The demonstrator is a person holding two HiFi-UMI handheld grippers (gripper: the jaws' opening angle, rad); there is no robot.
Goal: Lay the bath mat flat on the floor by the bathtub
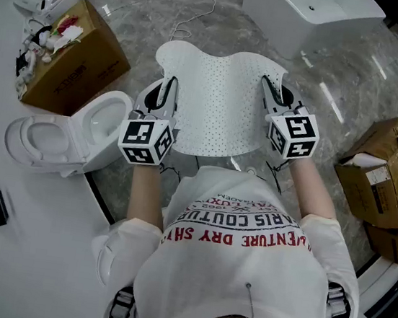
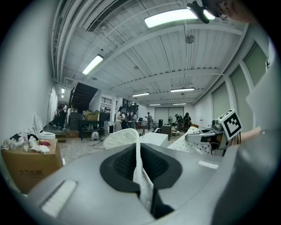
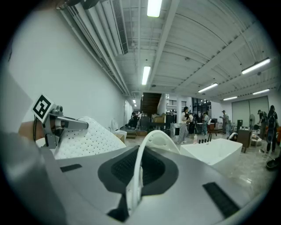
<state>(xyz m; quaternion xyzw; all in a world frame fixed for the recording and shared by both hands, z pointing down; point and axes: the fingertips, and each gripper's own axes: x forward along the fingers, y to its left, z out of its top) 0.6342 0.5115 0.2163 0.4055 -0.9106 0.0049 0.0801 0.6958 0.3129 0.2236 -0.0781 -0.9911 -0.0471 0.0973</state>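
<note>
The white perforated bath mat (image 1: 217, 102) hangs spread between my two grippers, held above the marble floor in front of the white bathtub (image 1: 313, 10). My left gripper (image 1: 168, 91) is shut on the mat's left edge, and my right gripper (image 1: 270, 91) is shut on its right edge. In the left gripper view the mat's thin edge (image 2: 139, 165) runs pinched between the dark pads of the left gripper (image 2: 139, 151). The right gripper view shows the same: the right gripper (image 3: 137, 169) clamps the mat (image 3: 153, 143), with the bathtub (image 3: 215, 151) beyond it.
A white toilet (image 1: 64, 133) stands at the left beside an open cardboard box (image 1: 77, 59). More cardboard boxes (image 1: 379, 171) sit at the right. A cable (image 1: 197, 9) trails over the floor near the tub. People stand far off in the hall.
</note>
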